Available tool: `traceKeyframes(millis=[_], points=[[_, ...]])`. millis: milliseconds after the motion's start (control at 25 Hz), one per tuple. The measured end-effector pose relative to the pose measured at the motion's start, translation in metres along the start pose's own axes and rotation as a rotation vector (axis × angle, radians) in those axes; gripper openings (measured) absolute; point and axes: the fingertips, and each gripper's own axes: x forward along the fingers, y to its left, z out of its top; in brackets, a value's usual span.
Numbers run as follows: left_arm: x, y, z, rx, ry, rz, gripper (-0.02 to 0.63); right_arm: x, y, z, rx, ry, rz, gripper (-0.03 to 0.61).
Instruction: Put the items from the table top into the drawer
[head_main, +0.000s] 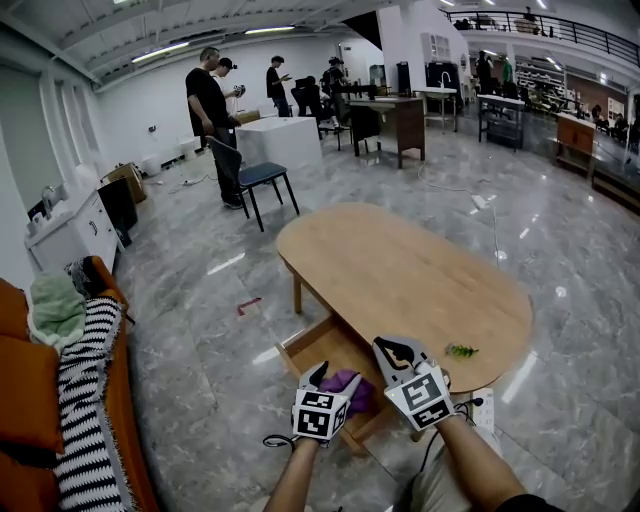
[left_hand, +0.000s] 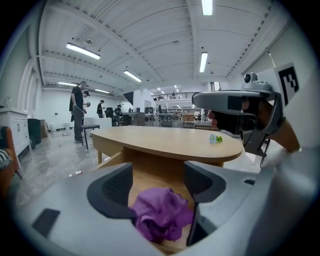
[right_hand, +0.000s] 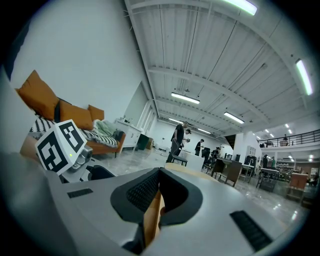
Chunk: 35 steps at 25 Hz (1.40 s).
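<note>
An oval wooden table (head_main: 400, 275) has its drawer (head_main: 303, 347) pulled out at the near left. A crumpled purple cloth (left_hand: 160, 214) lies inside the drawer, also visible in the head view as a purple cloth (head_main: 346, 383). My left gripper (left_hand: 157, 184) hovers just over it, open, its pads clear of the fabric. A small green and blue flower-like item (head_main: 461, 351) rests on the table near its front edge. My right gripper (head_main: 394, 352) is shut and empty, held level at the table's near edge beside the left one.
Several people (head_main: 210, 105) stand far back by a dark chair (head_main: 262, 180) and a white box. An orange sofa with a striped blanket (head_main: 88, 395) is at the left, a white cabinet (head_main: 70, 235) behind it. A small red scrap (head_main: 248, 305) lies on the marble floor.
</note>
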Motion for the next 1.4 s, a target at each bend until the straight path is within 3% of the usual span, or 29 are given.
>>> traceKeyframes(millis=[600, 1000, 1400], points=[[-0.01, -0.001, 0.014, -0.011, -0.047, -0.031, 0.299, 0.006, 0.001, -0.006, -0.007, 0.014, 0.001, 0.017], [-0.026, -0.013, 0.046, 0.001, -0.135, -0.064, 0.16, 0.006, 0.0, -0.01, -0.011, 0.03, -0.007, 0.017], [-0.047, -0.009, 0.072, 0.011, -0.244, -0.015, 0.018, 0.009, 0.004, -0.008, -0.008, 0.025, -0.009, 0.017]])
